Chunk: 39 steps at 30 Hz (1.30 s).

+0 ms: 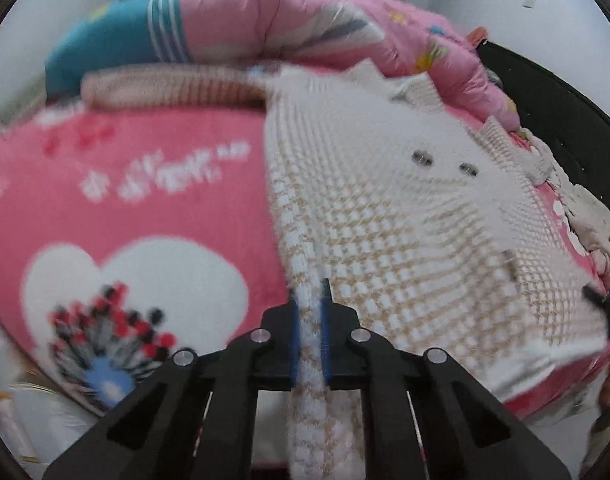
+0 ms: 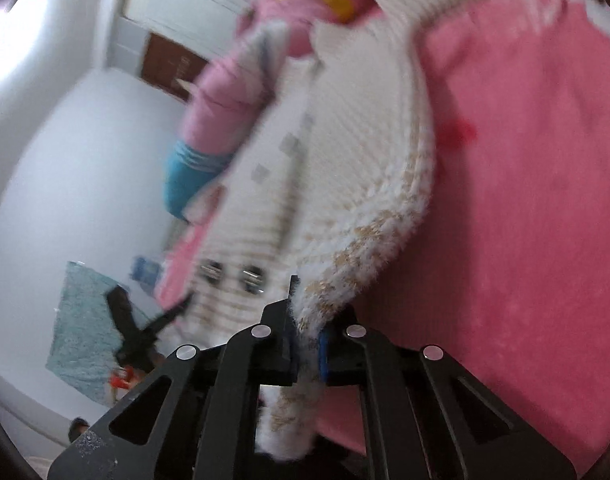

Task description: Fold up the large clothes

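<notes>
A large fuzzy white and beige checked cardigan (image 1: 385, 208) with metal buttons lies spread on a pink blanket (image 1: 153, 200) on a bed. My left gripper (image 1: 310, 316) is shut on its near edge, the fabric pinched between the blue pads. My right gripper (image 2: 305, 324) is shut on another edge of the same cardigan (image 2: 337, 168), which is lifted and curled above the pink blanket (image 2: 525, 200). The right gripper shows in the left wrist view (image 1: 601, 304) at the far right. The left gripper shows in the right wrist view (image 2: 153, 320) at the lower left.
A rolled pink and teal quilt (image 1: 265, 28) lies along the bed's far side, with a beige knit (image 1: 165, 86) in front of it. A dark headboard (image 1: 565, 112) and crumpled white cloth (image 1: 585, 216) are at the right. A teal mat (image 2: 85, 328) lies on the floor.
</notes>
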Available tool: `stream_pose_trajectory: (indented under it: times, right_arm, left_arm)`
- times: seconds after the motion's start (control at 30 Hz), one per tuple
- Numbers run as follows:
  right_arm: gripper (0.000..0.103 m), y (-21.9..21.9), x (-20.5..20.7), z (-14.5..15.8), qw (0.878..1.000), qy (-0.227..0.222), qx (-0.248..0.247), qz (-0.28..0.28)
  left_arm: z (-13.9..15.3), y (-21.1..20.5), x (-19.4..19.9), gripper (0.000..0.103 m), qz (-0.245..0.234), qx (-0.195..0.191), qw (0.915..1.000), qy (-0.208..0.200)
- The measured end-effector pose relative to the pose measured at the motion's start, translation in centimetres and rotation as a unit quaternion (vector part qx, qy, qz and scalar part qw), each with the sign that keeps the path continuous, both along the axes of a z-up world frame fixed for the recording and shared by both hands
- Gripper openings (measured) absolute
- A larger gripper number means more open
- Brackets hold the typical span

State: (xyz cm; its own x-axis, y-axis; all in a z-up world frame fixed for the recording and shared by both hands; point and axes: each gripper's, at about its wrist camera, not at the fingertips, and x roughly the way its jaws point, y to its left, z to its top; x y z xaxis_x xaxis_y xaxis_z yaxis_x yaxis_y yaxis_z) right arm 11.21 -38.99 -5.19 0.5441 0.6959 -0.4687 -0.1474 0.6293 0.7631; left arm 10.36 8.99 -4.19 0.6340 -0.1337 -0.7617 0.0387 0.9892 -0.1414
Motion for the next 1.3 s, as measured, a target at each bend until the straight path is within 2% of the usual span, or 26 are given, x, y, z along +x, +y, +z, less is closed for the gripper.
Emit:
stream_pose_trajectory:
  times: [0.07, 0.13, 0.27, 0.47, 0.6, 0.67, 0.7, 0.77, 0.83, 0.9, 0.97, 1.1, 1.13, 1.2, 1.3]
  right_arm:
    - [0.005, -0.4, -1.0, 2.4, 0.999, -0.025, -0.021, 0.002]
    - [0.005, -0.9, -2.2, 3.9, 0.999, -0.040, -0.036, 0.004]
    - [0.005, -2.1, -5.4, 5.5, 0.997, -0.060, -0.046, 0.009]
    - [0.005, -2.9, -11.9, 4.9, 0.996, -0.054, -0.048, 0.043]
    - [0.006, -2.4, -13.2, 1.5, 0.994, -0.020, -0.084, 0.062]
    - [0.016, -2.4, -12.4, -0.8, 0.989, 0.030, -0.128, 0.061]
    - [0.031, -2.4, -11.7, -2.3, 0.984, 0.073, -0.150, 0.058]
    - [0.051, -3.4, -10.9, -3.9, 0.971, 0.127, -0.203, 0.025]
    - [0.052, -4.2, -10.5, -3.3, 0.965, 0.127, -0.229, 0.001]
    - [0.064, -4.8, -10.0, -1.5, 0.964, 0.106, -0.243, -0.023]
    - [0.070, -4.0, -9.2, 1.4, 0.960, 0.064, -0.271, -0.036]
    - [0.089, 0.7, -5.3, 5.1, 0.950, -0.032, -0.311, -0.010]
    - [0.091, 2.9, -3.6, 5.9, 0.948, -0.062, -0.311, 0.007]
    - [0.091, 5.9, -0.7, 6.6, 0.949, -0.094, -0.300, 0.033]
    - [0.091, 11.6, 4.3, 6.6, 0.951, -0.121, -0.275, 0.073]
  left_arm:
    - [2.3, -0.2, -1.4, 0.008, -0.001, 0.014, 0.9996, -0.026]
    - [3.7, -0.5, -2.5, 0.007, -0.006, 0.011, 0.9992, -0.036]
    - [5.5, -1.4, -6.3, 0.007, -0.012, 0.023, 0.9985, -0.049]
    - [6.4, -0.8, -13.7, 0.007, -0.012, 0.021, 0.9989, -0.041]
    - [4.9, -0.7, -16.0, 0.008, -0.002, 0.017, 0.9998, -0.014]
    - [2.6, -0.6, -15.9, 0.012, 0.007, 0.012, 0.9997, 0.021]
    - [1.5, -0.5, -15.6, 0.014, 0.013, 0.015, 0.9989, 0.043]
    - [-0.7, 0.5, -15.1, 0.018, 0.041, 0.033, 0.9949, 0.086]
    - [-1.1, 1.8, -15.1, 0.025, 0.055, 0.024, 0.9942, 0.089]
    - [-0.3, 3.6, -15.3, 0.039, 0.071, 0.009, 0.9948, 0.073]
    - [0.8, 4.9, -15.0, 0.046, 0.086, 0.011, 0.9946, 0.057]
    - [3.6, 7.2, -12.0, 0.062, 0.117, 0.019, 0.9927, 0.023]
    - [4.2, 7.6, -11.1, 0.064, 0.122, 0.018, 0.9922, 0.016]
    - [5.8, 8.4, -8.7, 0.071, 0.136, 0.015, 0.9905, -0.012]
    - [7.7, 10.7, -3.4, 0.071, 0.166, -0.015, 0.9851, -0.042]
